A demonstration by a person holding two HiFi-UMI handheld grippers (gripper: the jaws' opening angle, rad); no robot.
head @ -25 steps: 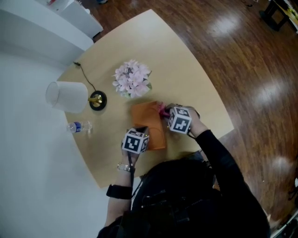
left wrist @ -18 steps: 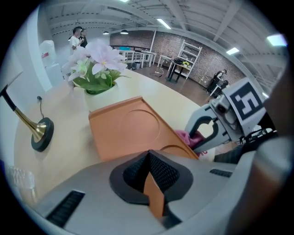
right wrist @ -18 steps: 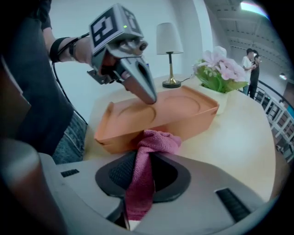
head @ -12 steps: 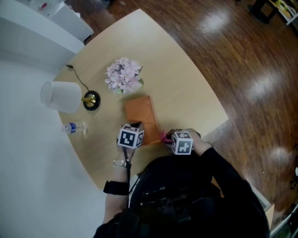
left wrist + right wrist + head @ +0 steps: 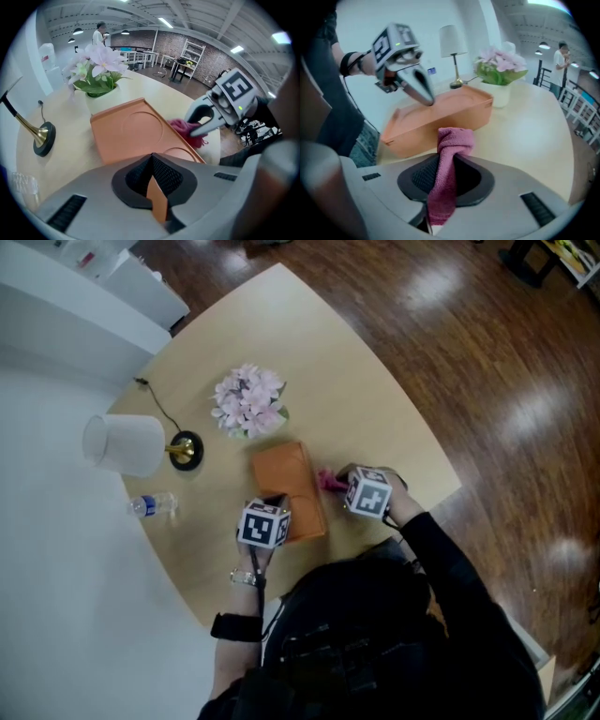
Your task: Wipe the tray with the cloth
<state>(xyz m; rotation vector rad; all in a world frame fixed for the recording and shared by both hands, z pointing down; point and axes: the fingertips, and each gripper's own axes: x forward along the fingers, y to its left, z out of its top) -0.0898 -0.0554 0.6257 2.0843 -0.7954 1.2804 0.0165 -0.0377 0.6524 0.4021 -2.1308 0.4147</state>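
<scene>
L gripper (image 5: 270, 502) clamped on tray (image 5: 281, 470) near edge. R gripper (image 5: 345, 482) pinching cloth (image 5: 328, 480), just right of tray's long side, off it; wipe needs a move left, over the rim.

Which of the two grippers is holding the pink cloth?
The right gripper: the cloth is pinched between its jaws, beside the tray. The left gripper clamps the tray's edge instead.
</scene>
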